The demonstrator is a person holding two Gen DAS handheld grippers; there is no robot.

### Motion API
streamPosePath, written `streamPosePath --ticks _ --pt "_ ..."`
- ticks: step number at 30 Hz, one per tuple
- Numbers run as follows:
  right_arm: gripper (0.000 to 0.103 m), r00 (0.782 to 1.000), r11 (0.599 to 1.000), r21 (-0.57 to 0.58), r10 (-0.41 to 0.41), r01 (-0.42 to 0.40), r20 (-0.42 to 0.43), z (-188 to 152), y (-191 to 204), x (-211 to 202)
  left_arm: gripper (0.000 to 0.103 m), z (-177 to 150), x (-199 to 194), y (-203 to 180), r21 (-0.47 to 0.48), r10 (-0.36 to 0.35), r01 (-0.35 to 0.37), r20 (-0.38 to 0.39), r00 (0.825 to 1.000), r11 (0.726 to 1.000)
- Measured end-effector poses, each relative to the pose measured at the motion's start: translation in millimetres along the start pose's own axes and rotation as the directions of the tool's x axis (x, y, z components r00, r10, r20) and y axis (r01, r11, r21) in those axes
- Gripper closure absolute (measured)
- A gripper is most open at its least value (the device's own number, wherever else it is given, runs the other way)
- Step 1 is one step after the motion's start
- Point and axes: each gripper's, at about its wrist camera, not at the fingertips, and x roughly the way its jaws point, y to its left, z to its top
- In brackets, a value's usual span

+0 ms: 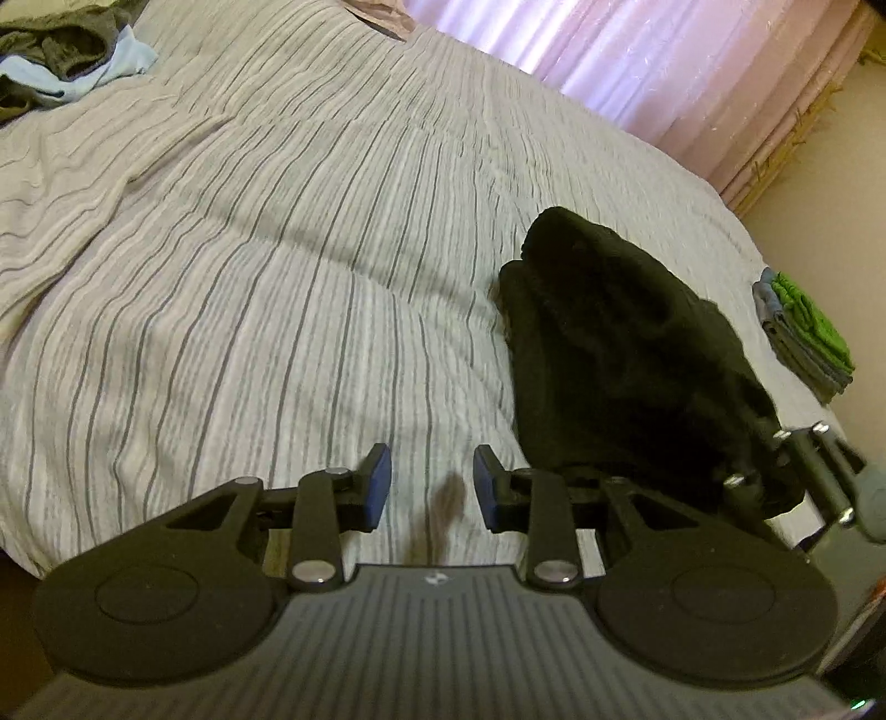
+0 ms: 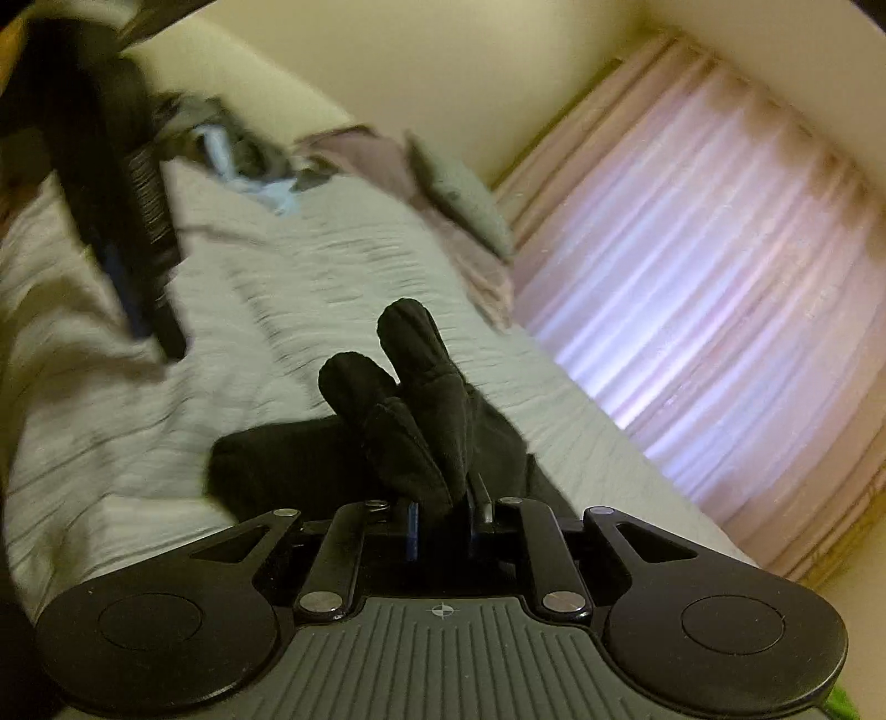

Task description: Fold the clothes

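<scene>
Fleece, black and napped, bunched into soft rounded folds: black garment (image 1: pixel 626 354) lying on the right part of the striped bedspread (image 1: pixel 249 288), near the bed's edge. Seen from the right wrist view as the same black garment (image 2: pixel 410 399), with two thick rolled lobes rising upright just ahead of the claw and a flatter rectangular fold spreading left over the bedding.

Right gripper (image 2: pixel 443 526) clamped on the garment's near edge, blue-padded fingers drawn close with cloth pinched between. In the left wrist view, right gripper (image 1: pixel 797 471) visible only in part at the garment's near right corner, metal screws and black linkage showing, motion-blurred.

Left gripper (image 1: pixel 429 487) held above bare bedspread just left of the garment, fingers spread apart, nothing between them; flat blue pads (image 1: pixel 376 487) on black angular arms. In the right wrist view, left gripper (image 2: pixel 133 221) a dark blurred shape at upper left, ribbed body just discernible.

Bedspread pale grey, woven in thin dark lengthwise stripes, gently rumpled. Heap of clothes (image 1: pixel 66 50), grey and light blue, crumpled at the far left corner. Small folded stack (image 1: pixel 808 332), bright green terry over grey, at the bed's right edge. Pleated pink curtain (image 2: pixel 720 288), translucent and backlit, beyond the bed.
</scene>
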Motion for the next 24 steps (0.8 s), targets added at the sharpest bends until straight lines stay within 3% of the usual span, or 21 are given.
streamPosePath --ticks 3,8,12,13,17,18,20,22,24 --pt "0.089 1.000 0.999 -0.036 -0.003 0.002 -0.028 -4.0 13.7 7.0 0.077 -0.2 -2.0 3.3 -0.005 0.006 -0.006 0.000 1.000 1.000" --pt "0.089 0.999 1.000 0.027 -0.007 0.006 0.039 10.1 1.9 3.6 0.077 0.6 -1.4 5.4 -0.005 0.026 -0.026 0.003 1.000 1.000" --pt "0.088 0.998 0.997 -0.077 0.026 -0.030 -0.050 -8.7 28.1 15.3 0.077 -0.7 -2.6 1.3 0.011 0.022 -0.022 0.000 1.000 1.000" --pt "0.080 0.999 0.995 -0.096 0.011 -0.015 -0.048 -12.5 32.1 11.1 0.077 -1.3 -3.0 0.4 0.015 0.021 -0.021 -0.001 1.000 1.000" --pt "0.078 0.997 0.998 -0.060 -0.001 -0.003 -0.072 -6.4 27.0 16.9 0.077 -2.9 -2.4 -2.5 0.018 0.020 -0.020 -0.007 1.000 1.000" --pt "0.074 0.997 0.999 -0.051 -0.002 -0.001 -0.076 -6.5 25.3 15.9 0.077 -3.5 -3.5 -4.1 0.021 0.014 -0.014 -0.006 1.000 1.000" --pt "0.057 0.997 1.000 -0.025 -0.019 0.017 -0.081 -5.3 22.3 7.2 0.077 -4.7 -6.0 -7.1 0.028 0.004 -0.004 -0.002 1.000 1.000" --pt "0.033 0.997 0.991 0.130 -0.014 0.023 -0.072 -8.4 6.5 -13.5 0.077 -6.0 -7.2 -9.2 0.033 0.001 -0.001 -0.001 1.000 0.999" --pt "0.033 0.998 0.954 0.300 -0.007 0.024 -0.060 -12.3 -10.5 -35.7 0.077 -7.8 -7.4 -10.9 0.036 -0.004 0.004 -0.003 1.000 0.999"
